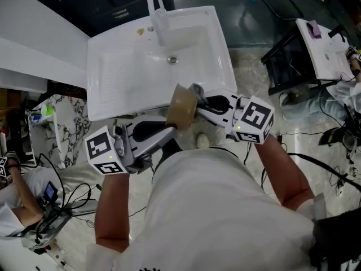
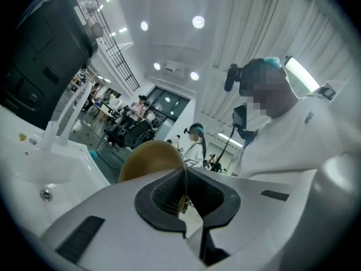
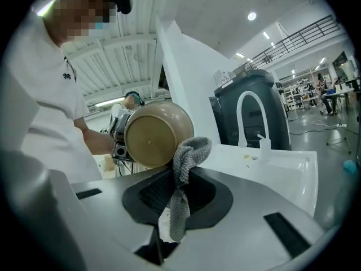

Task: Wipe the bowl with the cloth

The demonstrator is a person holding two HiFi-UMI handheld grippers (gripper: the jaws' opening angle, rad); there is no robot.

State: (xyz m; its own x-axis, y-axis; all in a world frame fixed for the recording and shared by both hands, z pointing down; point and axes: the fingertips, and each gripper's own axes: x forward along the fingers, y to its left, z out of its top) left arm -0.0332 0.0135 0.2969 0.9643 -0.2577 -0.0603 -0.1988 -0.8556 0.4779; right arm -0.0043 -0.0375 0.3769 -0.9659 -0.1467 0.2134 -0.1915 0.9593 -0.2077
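Observation:
A tan bowl (image 1: 183, 107) is held on its side in front of the white sink (image 1: 113, 72). My left gripper (image 1: 172, 129) is shut on the bowl's rim from below left; in the left gripper view the rim (image 2: 149, 160) stands edge-on between the jaws of that gripper (image 2: 183, 199). My right gripper (image 1: 198, 99) comes in from the right, shut on a grey knitted cloth (image 1: 196, 89). In the right gripper view the cloth (image 3: 183, 168) hangs from the right gripper (image 3: 177, 199) and its top fold lies against the bowl's outer side (image 3: 155, 131).
The sink's tall white faucet (image 1: 155, 4) rises at the back, with the drain (image 1: 172, 60) in the basin. A black frame (image 1: 287, 61) and a white table (image 1: 324, 49) stand to the right. Cables and another seated person (image 1: 17, 196) are on the floor at the left.

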